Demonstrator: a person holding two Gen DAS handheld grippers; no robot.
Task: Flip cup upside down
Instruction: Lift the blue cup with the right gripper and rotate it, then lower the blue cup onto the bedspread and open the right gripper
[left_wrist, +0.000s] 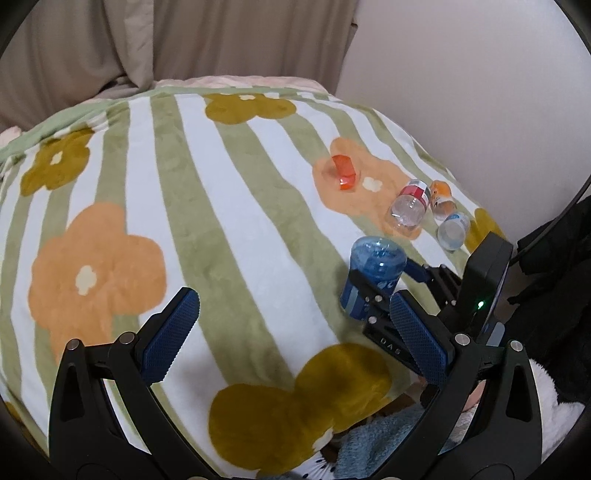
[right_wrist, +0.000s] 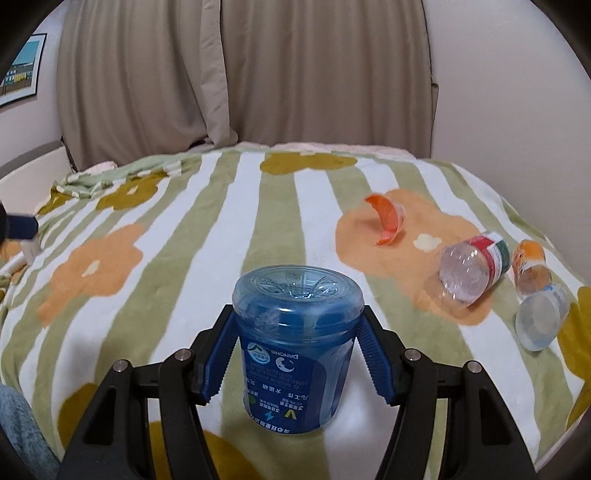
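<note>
A blue translucent cup (right_wrist: 297, 347), cut from a bottle, stands upside down on the striped flower blanket (right_wrist: 184, 236), its label text inverted. My right gripper (right_wrist: 297, 325) has its blue pads on both sides of the cup's upper part and is shut on it. In the left wrist view the same cup (left_wrist: 373, 275) shows at the right with the right gripper (left_wrist: 384, 273) around it. My left gripper (left_wrist: 291, 321) is open and empty, hovering above the blanket (left_wrist: 221, 221) left of the cup.
An orange cup (right_wrist: 386, 218) lies tipped on the blanket. A clear bottle piece with a red label (right_wrist: 472, 269), a small orange bottle (right_wrist: 530, 264) and a pale clear cup (right_wrist: 541, 317) lie on their sides at the right. Curtains (right_wrist: 240, 74) hang behind the bed.
</note>
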